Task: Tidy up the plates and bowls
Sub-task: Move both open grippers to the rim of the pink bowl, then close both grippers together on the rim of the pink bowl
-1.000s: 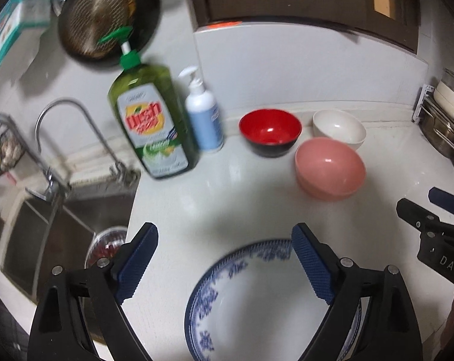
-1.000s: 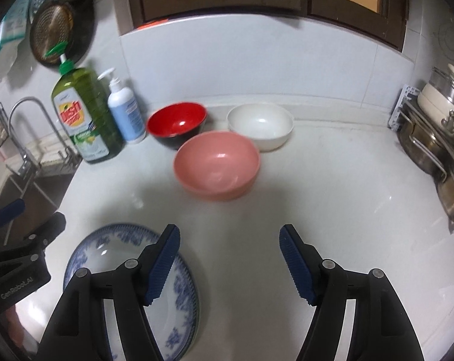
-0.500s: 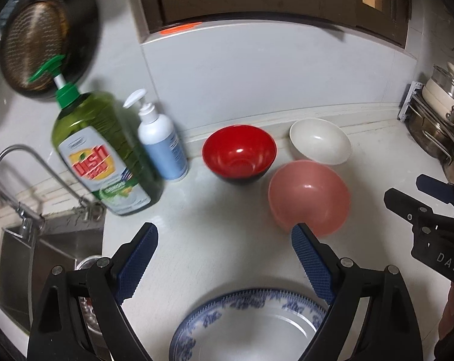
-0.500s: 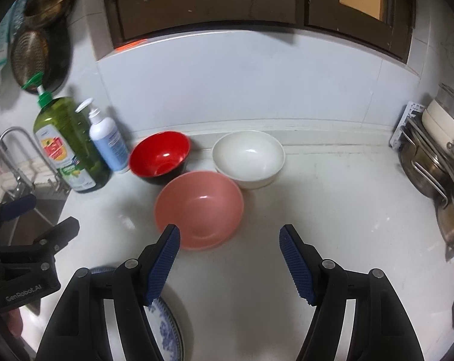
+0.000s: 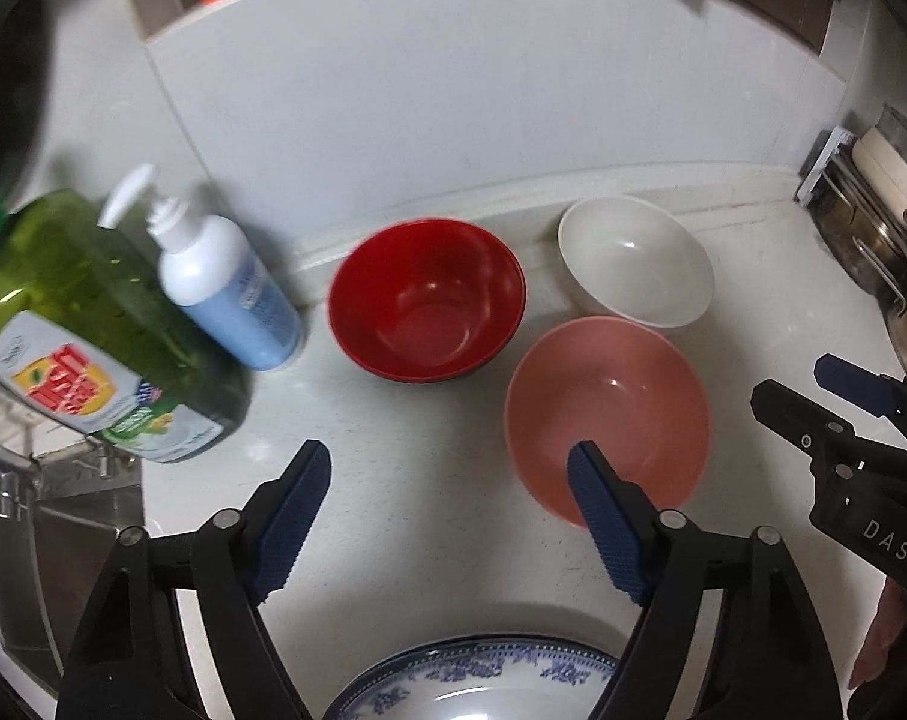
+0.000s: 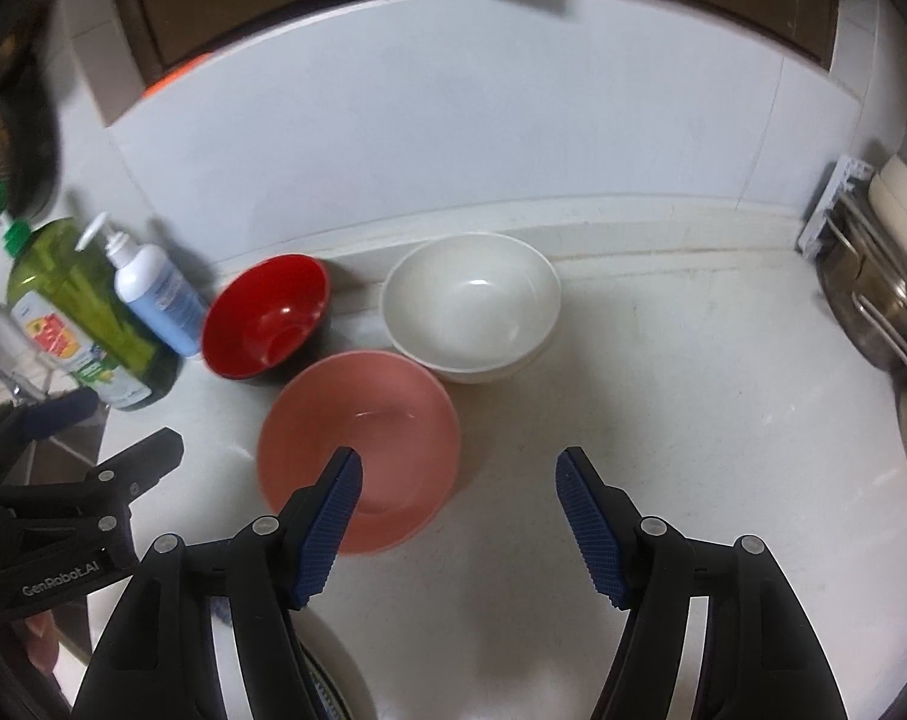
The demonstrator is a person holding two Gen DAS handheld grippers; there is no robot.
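Three bowls stand near the back wall: a red bowl [image 5: 426, 312] [image 6: 267, 315], a white bowl [image 5: 633, 270] [image 6: 471, 300] and, nearer, a pink bowl [image 5: 606, 408] [image 6: 363, 438]. A blue-and-white plate [image 5: 471, 684] [image 6: 339, 678] lies at the near edge. My left gripper [image 5: 447, 456] hovers over bare counter before the red bowl, jaws closing with nothing between them; its right finger overlaps the pink bowl's near rim. My right gripper [image 6: 459, 459] stands open just right of the pink bowl, its left finger over that rim, holding nothing.
A green dish-soap bottle [image 5: 93, 330] and a white-and-blue pump bottle [image 5: 225, 288] stand left of the red bowl. The sink [image 5: 45, 540] drops off at the left. Metal pots on a rack [image 5: 885, 210] crowd the right edge.
Both grippers have moved forward toward the bowls, so the plate has slid to the bottom of each view. The left jaws have narrowed a little.
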